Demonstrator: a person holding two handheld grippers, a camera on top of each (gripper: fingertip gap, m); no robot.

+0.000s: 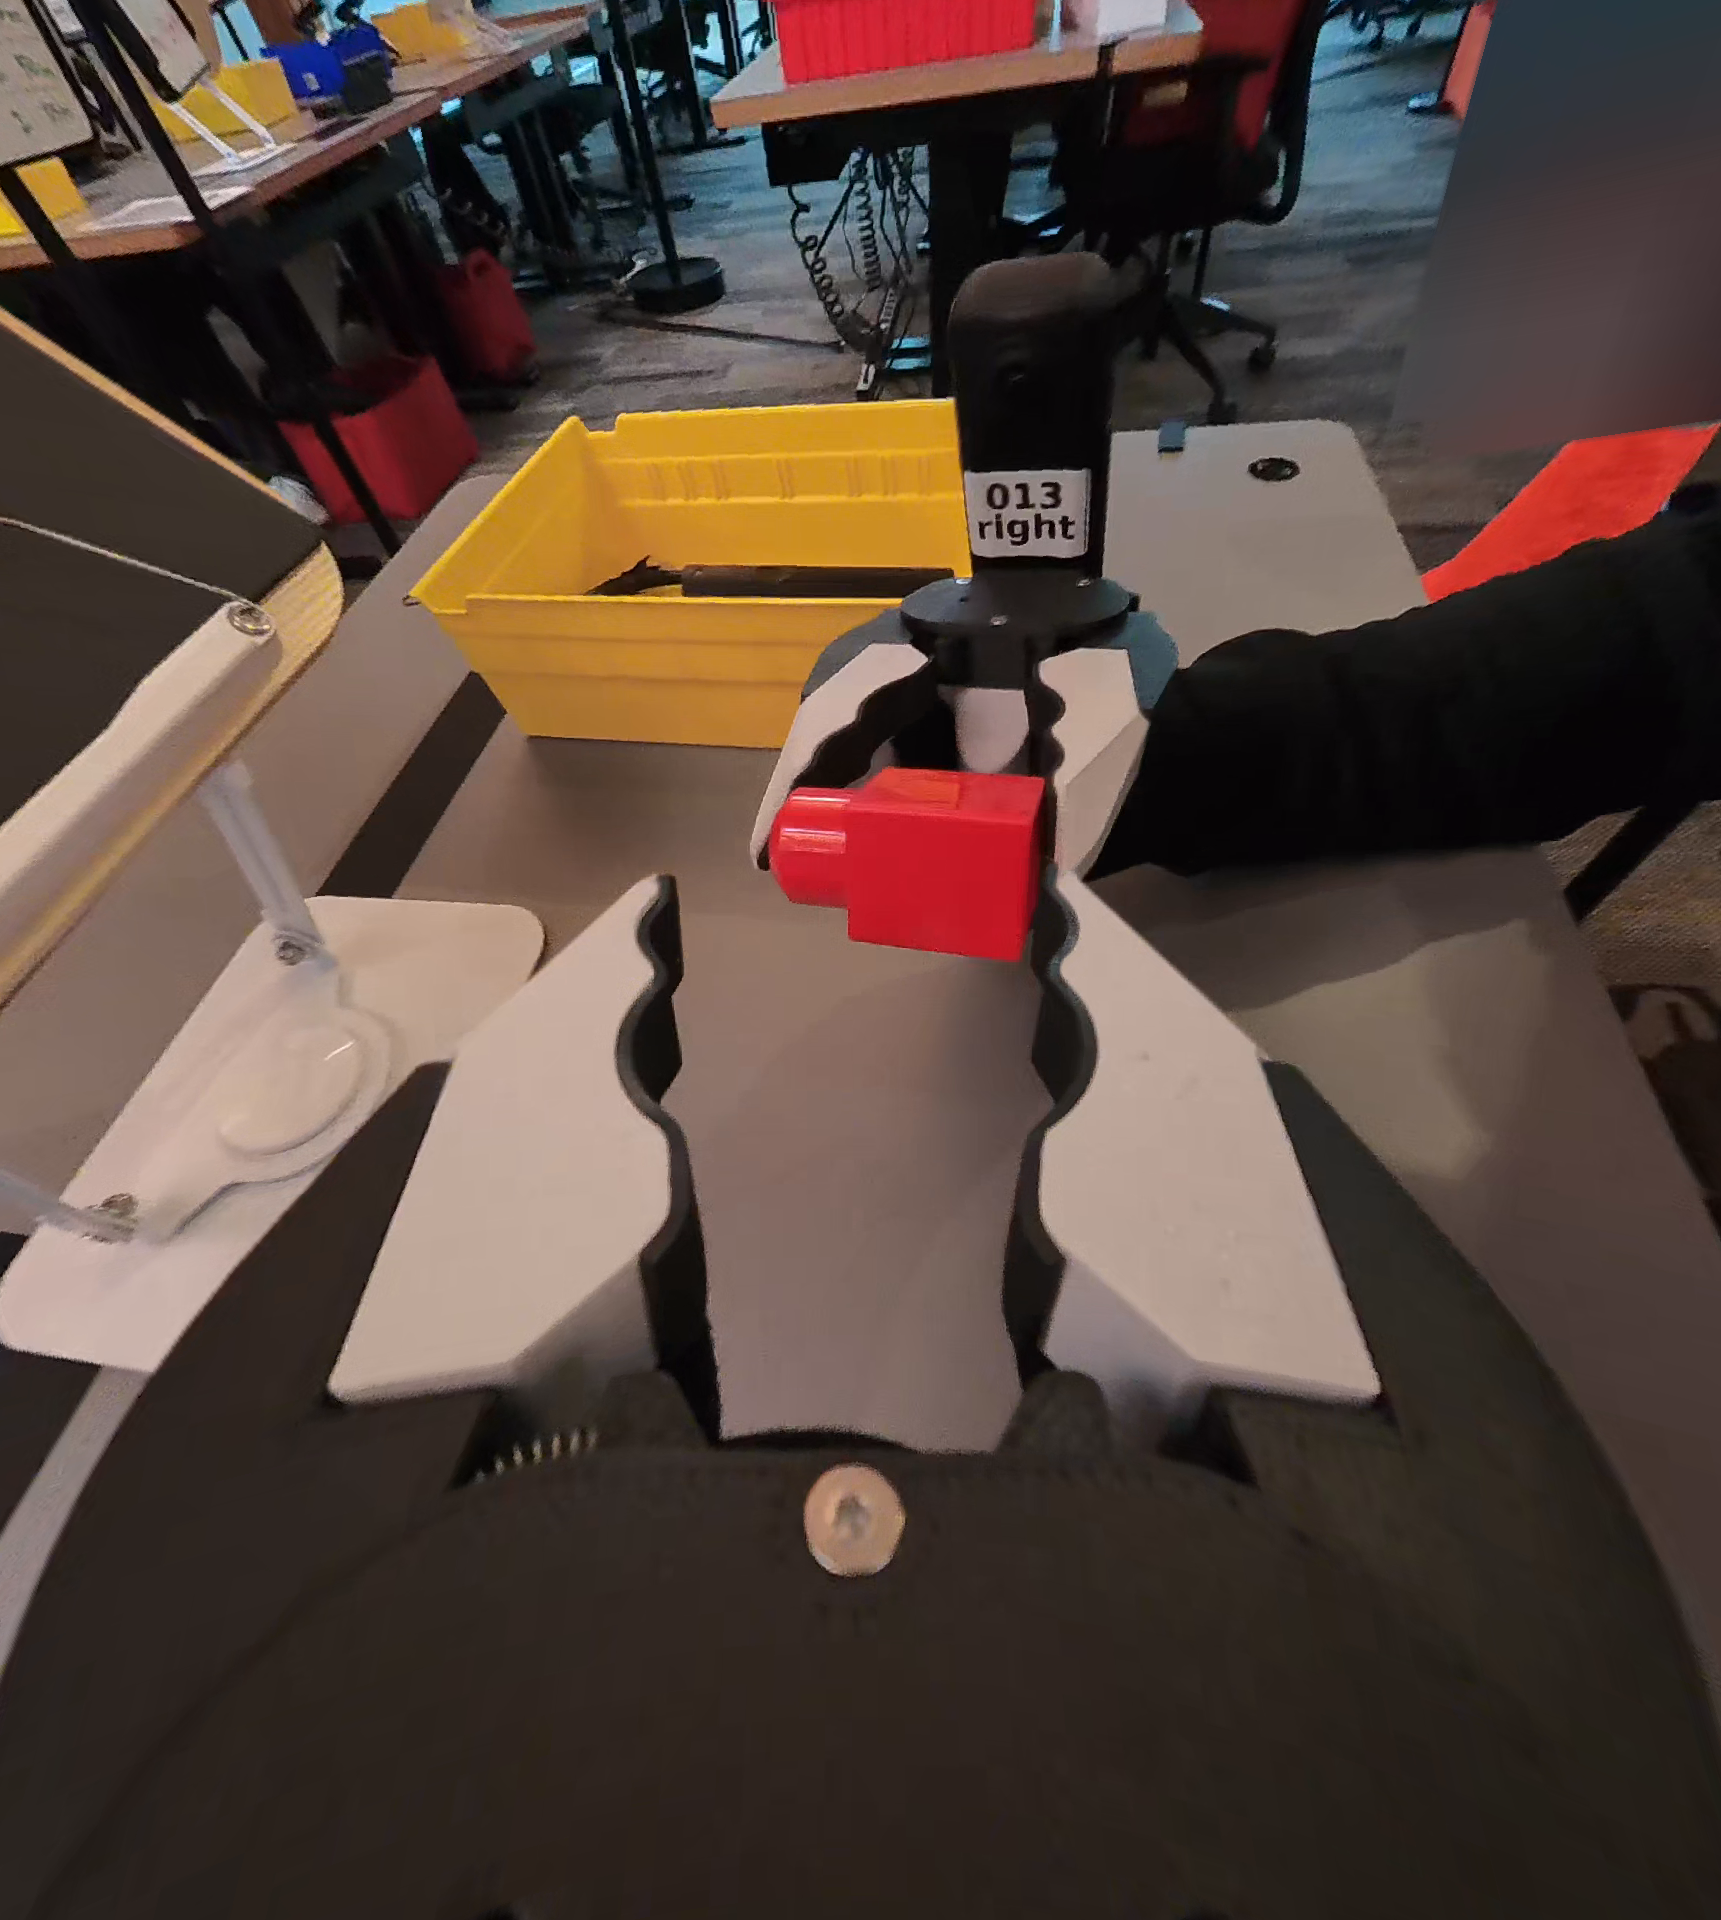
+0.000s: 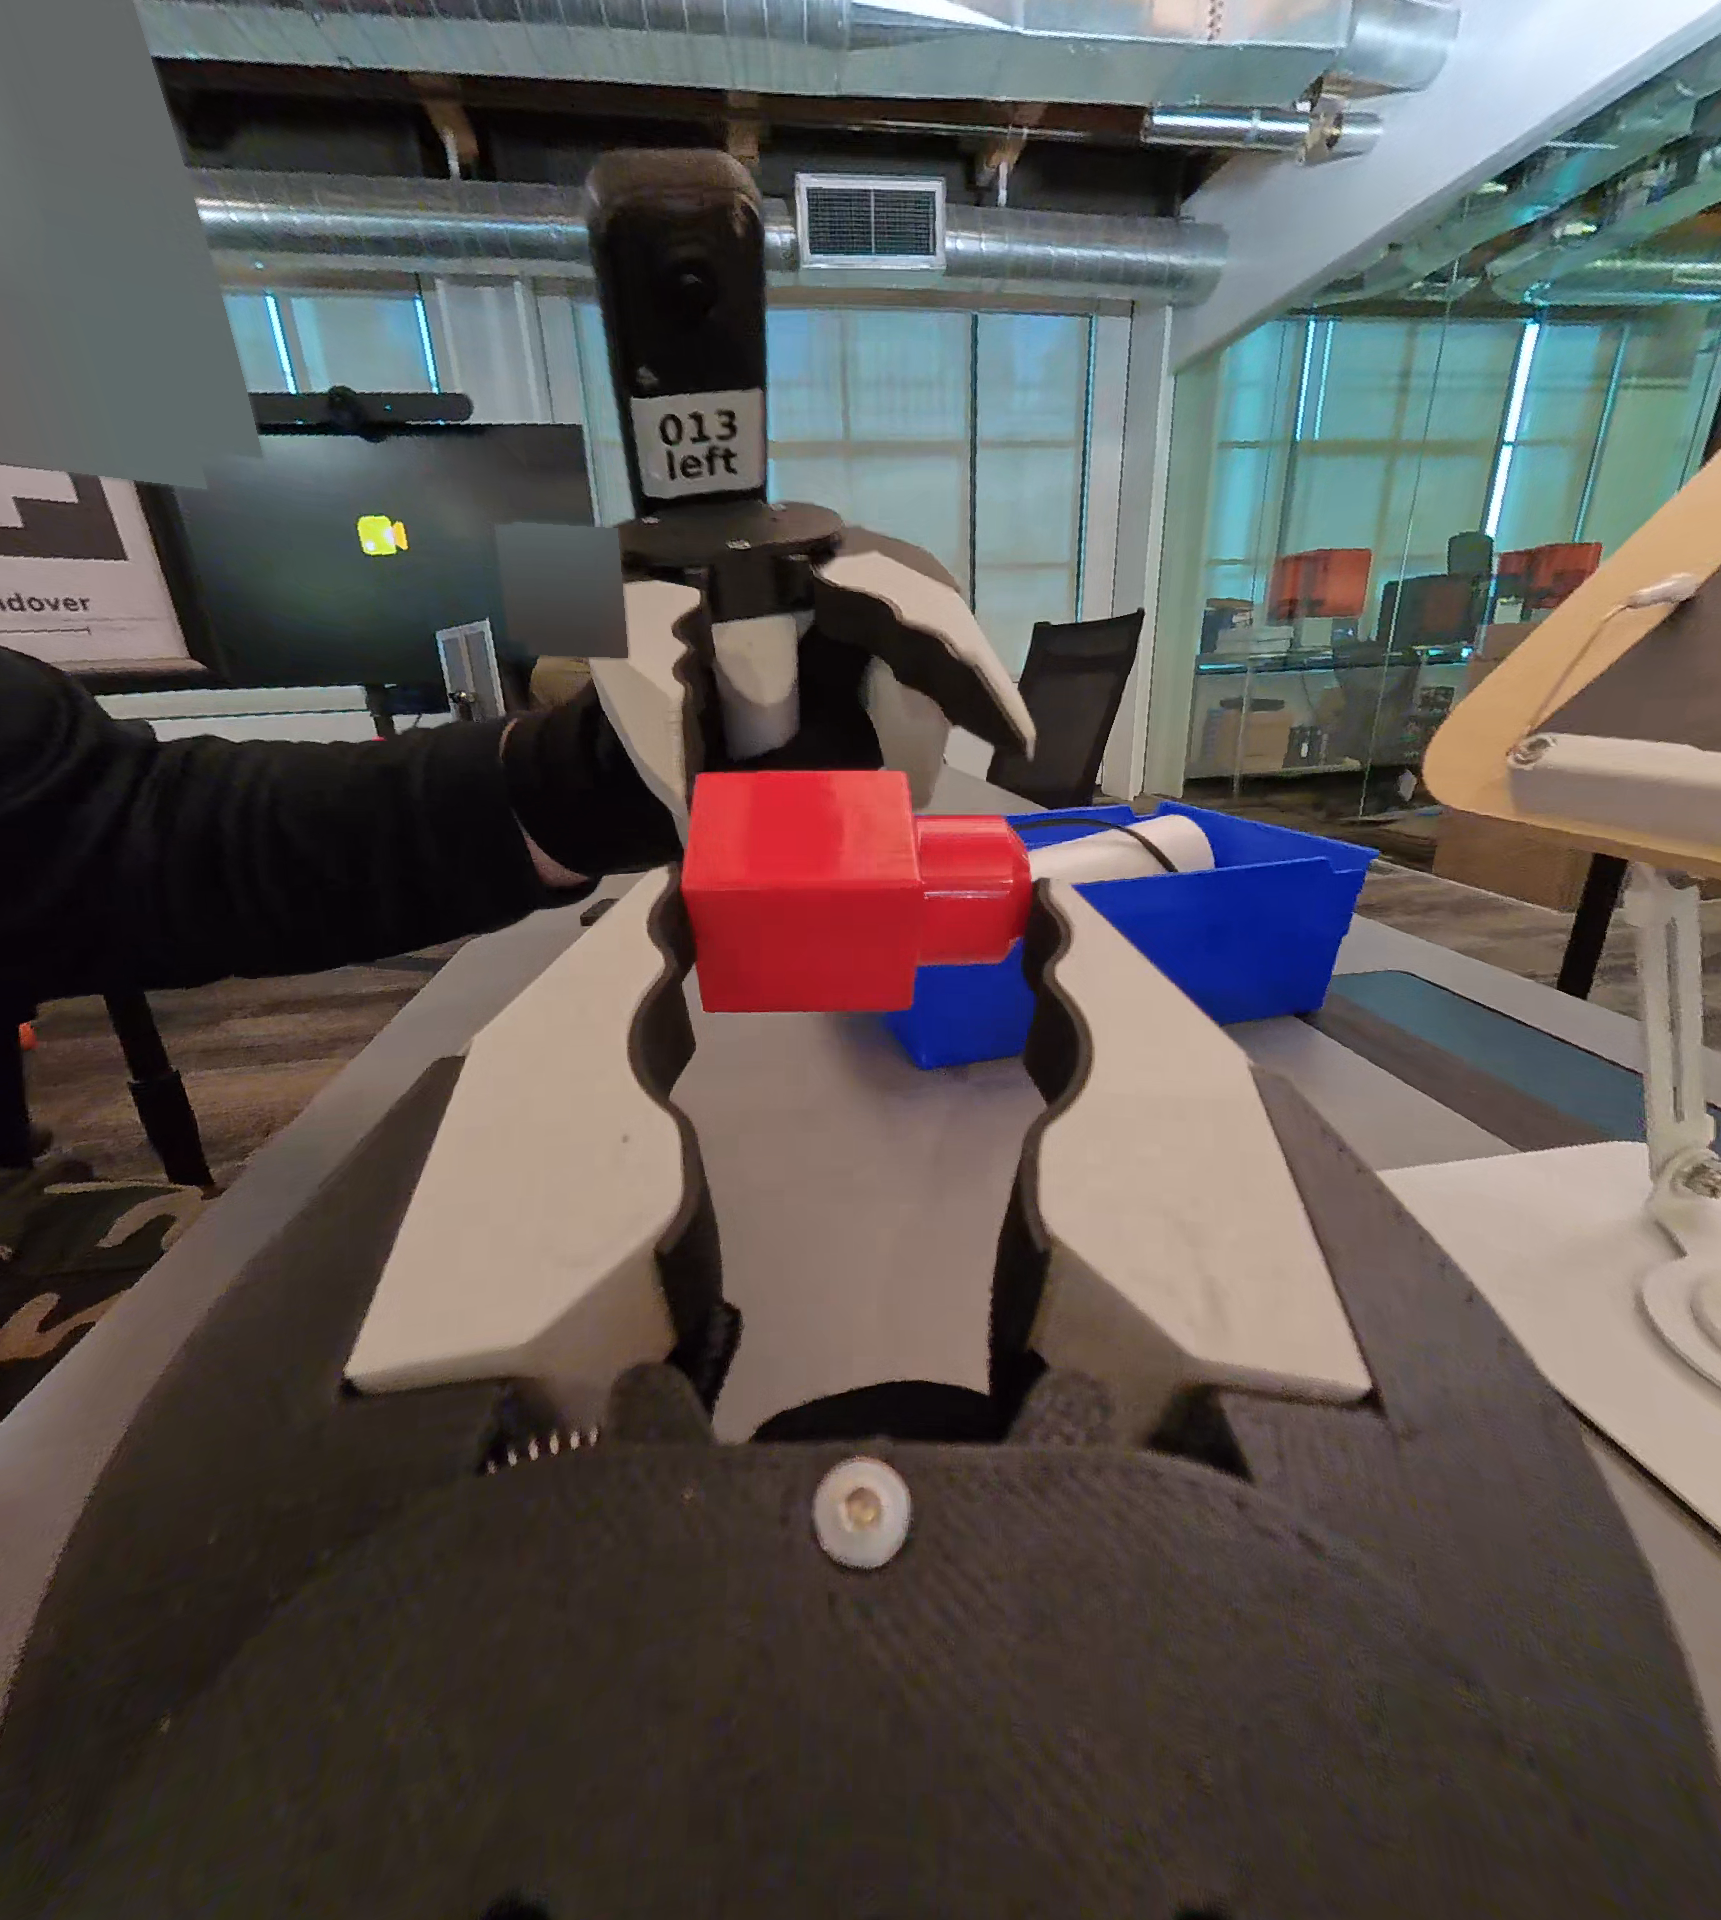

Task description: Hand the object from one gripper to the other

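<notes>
The right tongs (image 2: 856, 894) clench the red block (image 2: 799, 894) by its square end and round peg, above the grey counter (image 2: 835, 1195). The left tongs (image 1: 861, 899) are spread wide; one tip touches the block's square end.

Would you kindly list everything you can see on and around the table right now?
red block: one, red, mid-air, between the right tool's fingertips
yellow bin: one, yellow, on the table, dark item inside
blue bin: one, blue, on the table, white roll inside
stand: one, white base, table edge, carrying a tilted board
table: one, grey, underneath everything
left tool: one, white and black, open, facing the block
right tool: one, white and black, shut on the block
</notes>
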